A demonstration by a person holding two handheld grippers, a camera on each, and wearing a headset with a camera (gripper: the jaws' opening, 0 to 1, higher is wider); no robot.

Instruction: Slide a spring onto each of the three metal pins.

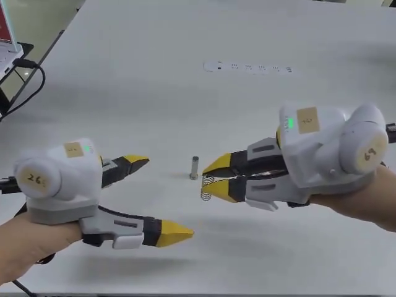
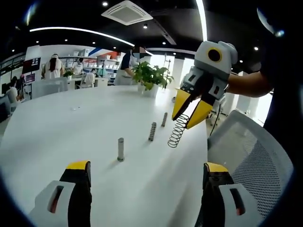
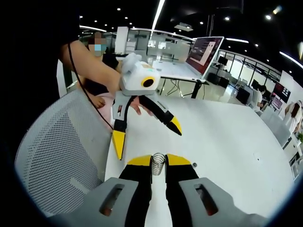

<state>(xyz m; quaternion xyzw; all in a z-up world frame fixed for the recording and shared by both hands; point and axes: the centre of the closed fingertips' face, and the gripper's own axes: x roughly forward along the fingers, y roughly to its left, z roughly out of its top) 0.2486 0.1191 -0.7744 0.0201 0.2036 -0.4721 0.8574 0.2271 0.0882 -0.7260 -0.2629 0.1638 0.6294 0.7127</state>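
1 set, my left tongs (image 1: 167,197), hangs spread wide and empty. Next, the bare pin (image 1: 195,167) stands on the worktop (image 1: 154,80); behind it a 2nd pin (image 2: 152,131) and 3rd pin (image 2: 164,119) look sleeved, though small. My right tongs (image 1: 213,182) clench the spring (image 1: 208,187) by one end, just beside the bare pin. Light and bendy, I judge; pinch gently near one end. Its gripped coils are hidden.

At the lower left, the left claw (image 1: 167,197) hovered with jaws spread wide; at right, the right claw (image 1: 209,182) pinched a spring (image 1: 207,189).
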